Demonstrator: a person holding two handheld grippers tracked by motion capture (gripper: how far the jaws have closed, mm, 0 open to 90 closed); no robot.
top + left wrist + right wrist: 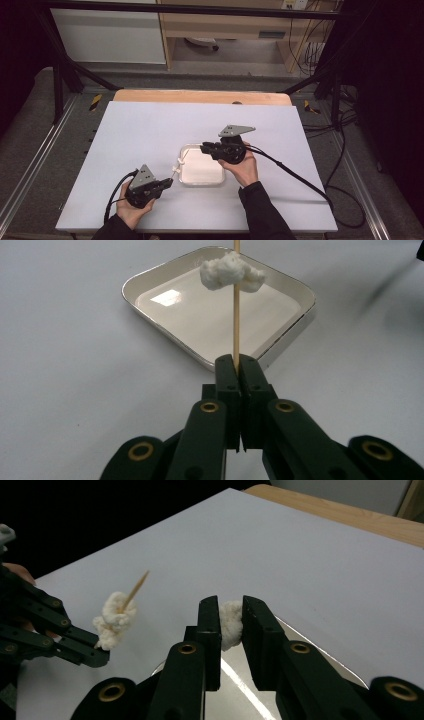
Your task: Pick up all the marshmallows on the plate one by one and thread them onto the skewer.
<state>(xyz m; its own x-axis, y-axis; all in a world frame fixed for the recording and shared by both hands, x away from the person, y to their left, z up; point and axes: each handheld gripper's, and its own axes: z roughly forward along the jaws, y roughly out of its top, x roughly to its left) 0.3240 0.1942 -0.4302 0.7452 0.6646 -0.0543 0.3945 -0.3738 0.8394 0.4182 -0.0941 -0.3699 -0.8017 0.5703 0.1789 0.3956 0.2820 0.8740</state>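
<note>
A thin wooden skewer [236,315] stands up from my left gripper [239,360], whose jaws are shut on its lower end. A white fluffy lump [230,271] is threaded on the skewer near its top. In the high view, my left gripper [170,182] sits at the front left of a white square tray [186,181], with the skewered lump [178,167] over the tray's left rim. My right gripper [230,602] is shut on a second white lump [231,622]. It hovers over the tray's far edge [204,147], pointing left. The skewer tip [137,587] and first lump [114,619] lie to its left.
The tray rests on a white sheet [150,130] that covers a wooden table [200,96]. A black cable [295,175] trails right from the right gripper across the sheet. Metal frame rails run along both sides, and the table's front edge is close to the forearms.
</note>
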